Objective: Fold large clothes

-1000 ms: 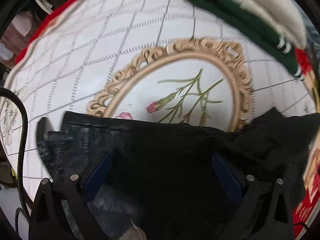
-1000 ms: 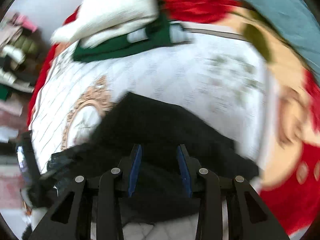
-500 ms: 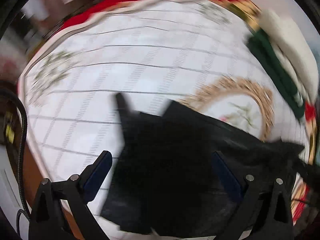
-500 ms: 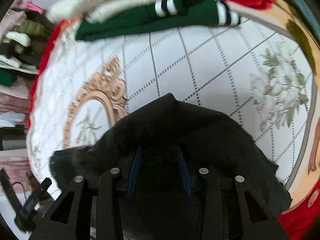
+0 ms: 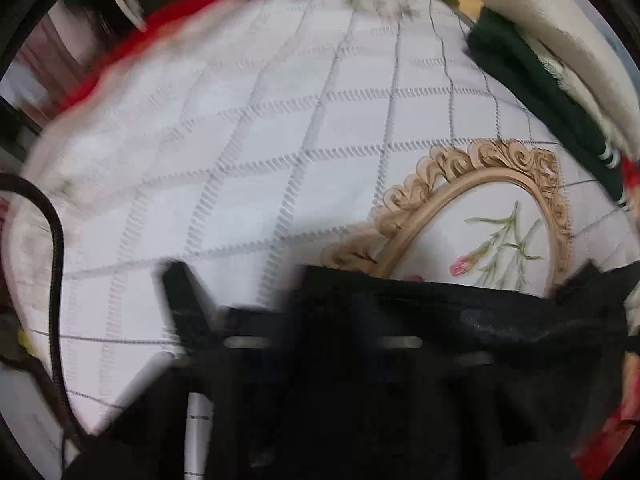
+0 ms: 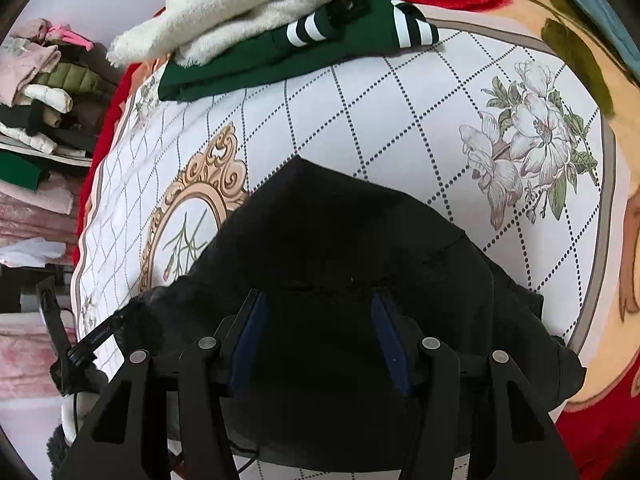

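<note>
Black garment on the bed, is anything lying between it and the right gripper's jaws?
Nothing visible does. In the right wrist view the right gripper sits directly over the black garment, its jaws spread apart with only dark fabric showing between them. The folded cream and green clothes lie well beyond it on the patterned cover.

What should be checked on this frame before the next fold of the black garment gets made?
1. Right tool free of the cloth: ok, its blue pads stand apart above the black garment.
2. Left tool state: cannot tell, the left wrist view is motion-blurred and dark where the fingers should be.
3. Garment flat: not ok, its left edge looks rumpled.
4. Room on the quilted cover ahead of the garment: ok.
5. Folded stack, cream sweater on green garment, apart from the black garment: ok.
6. Black cable clear of the cloth: cannot tell.
</note>
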Available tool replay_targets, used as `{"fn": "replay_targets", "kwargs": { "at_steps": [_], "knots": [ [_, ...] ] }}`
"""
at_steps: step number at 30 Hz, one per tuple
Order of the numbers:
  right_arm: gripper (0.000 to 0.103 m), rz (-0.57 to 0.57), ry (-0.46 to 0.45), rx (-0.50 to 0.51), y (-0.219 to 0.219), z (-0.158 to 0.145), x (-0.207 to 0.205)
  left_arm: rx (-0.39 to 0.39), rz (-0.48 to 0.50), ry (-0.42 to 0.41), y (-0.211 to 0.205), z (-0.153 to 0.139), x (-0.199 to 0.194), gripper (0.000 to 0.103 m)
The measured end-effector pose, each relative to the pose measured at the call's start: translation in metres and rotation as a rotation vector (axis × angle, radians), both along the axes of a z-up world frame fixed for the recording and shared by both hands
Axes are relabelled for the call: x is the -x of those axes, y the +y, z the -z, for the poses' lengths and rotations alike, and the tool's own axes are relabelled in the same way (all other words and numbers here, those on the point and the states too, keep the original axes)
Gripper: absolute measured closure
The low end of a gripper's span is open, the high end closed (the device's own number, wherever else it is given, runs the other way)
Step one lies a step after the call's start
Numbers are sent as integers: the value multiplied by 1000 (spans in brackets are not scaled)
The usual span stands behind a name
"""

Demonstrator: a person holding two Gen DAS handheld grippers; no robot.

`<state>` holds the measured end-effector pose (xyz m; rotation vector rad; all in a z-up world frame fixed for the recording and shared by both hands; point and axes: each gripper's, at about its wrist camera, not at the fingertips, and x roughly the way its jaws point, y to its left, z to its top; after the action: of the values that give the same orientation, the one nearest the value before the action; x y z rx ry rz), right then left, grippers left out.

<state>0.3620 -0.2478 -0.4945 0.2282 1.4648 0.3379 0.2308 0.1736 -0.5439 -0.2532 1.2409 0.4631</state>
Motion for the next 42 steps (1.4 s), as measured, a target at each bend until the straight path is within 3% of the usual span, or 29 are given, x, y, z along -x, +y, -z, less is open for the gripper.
{"fn": "replay_targets", "kwargs": {
  "at_steps": [6,7,9,12,15,18,21,23,24,25,26,29,31,34,37,39,42],
  "knots": [
    [46,-8,7,26,3,11,3,45,-116,-108,12,-40,48,97],
    [46,-7,14,25,3,13,2,39,-123,-94,14,-39,53,103],
    [46,-12,23,27,6,16,1,-20,-146,-53,21,-31,59,103],
    [46,-25,13,39,13,20,-3,19,-246,31,53,-1,74,103],
    [46,-74,37,110,25,47,-9,77,-292,54,73,7,81,103],
    [45,-64,71,106,27,62,-16,87,-262,24,64,-8,75,101],
    [45,-53,86,65,19,43,-17,35,-187,9,36,-29,63,99],
    [43,-5,83,3,0,22,-8,25,-134,-12,16,-43,58,89],
    [43,20,77,-23,-12,12,-1,22,-116,-20,6,-48,56,59],
    [43,47,72,-45,-24,2,7,31,-96,-32,-8,-54,51,5],
    [41,72,69,-59,-35,-6,15,45,-83,-44,-16,-56,46,0],
    [32,179,68,-100,-78,-21,48,77,-9,-82,-59,-60,34,0],
    [32,249,92,-118,-103,-18,72,111,34,-83,-87,-56,27,0],
    [32,364,176,-182,-138,16,103,136,104,-70,-130,-44,21,0],
    [32,451,199,-271,-150,53,114,114,149,-38,-163,-22,12,0],
    [32,501,174,-355,-151,81,112,90,168,7,-178,-3,4,0],
    [32,577,103,-454,-154,97,102,71,197,61,-188,27,-6,0]
  ]
}}
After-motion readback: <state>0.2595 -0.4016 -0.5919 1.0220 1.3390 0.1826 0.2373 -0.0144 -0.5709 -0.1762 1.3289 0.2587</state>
